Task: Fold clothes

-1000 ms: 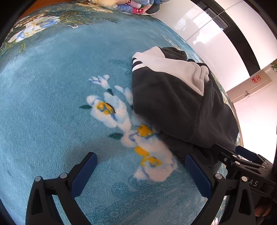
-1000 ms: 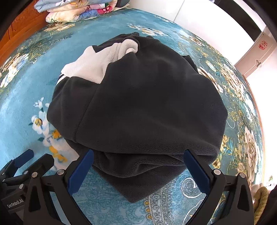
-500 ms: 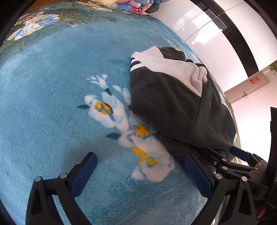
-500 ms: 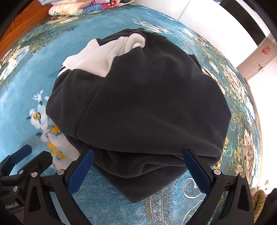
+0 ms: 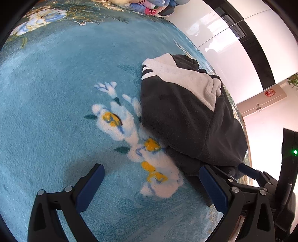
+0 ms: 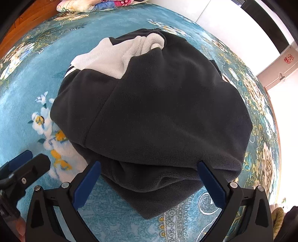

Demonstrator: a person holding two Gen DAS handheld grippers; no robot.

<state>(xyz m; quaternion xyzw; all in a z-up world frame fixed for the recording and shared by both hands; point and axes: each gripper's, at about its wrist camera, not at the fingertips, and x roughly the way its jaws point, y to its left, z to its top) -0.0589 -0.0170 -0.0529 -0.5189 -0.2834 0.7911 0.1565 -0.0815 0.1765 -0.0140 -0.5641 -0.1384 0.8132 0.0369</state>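
Note:
A dark grey fleece garment (image 6: 158, 115) with a white lining and white stripes lies folded in a thick bundle on the blue flowered carpet (image 5: 52, 111). My right gripper (image 6: 149, 178) is open, its blue pads on either side of the bundle's near edge, holding nothing. My left gripper (image 5: 150, 180) is open too, hovering over bare carpet to the left of the garment (image 5: 188, 115). The left gripper's fingers (image 6: 20, 162) show at the lower left of the right wrist view, and the right gripper's fingers (image 5: 249, 172) show at the lower right of the left wrist view.
A pile of colourful folded bedding (image 6: 96, 4) lies at the carpet's far edge. White wall panels and a dark frame (image 5: 247, 37) stand beyond the carpet. Wooden floor (image 6: 24, 20) shows at the far left. A yellowish cloth (image 6: 278, 216) sits at the lower right.
Both grippers have drawn back a little from the garment, which sits slightly farther off in each view. The folded bundle itself has not moved.

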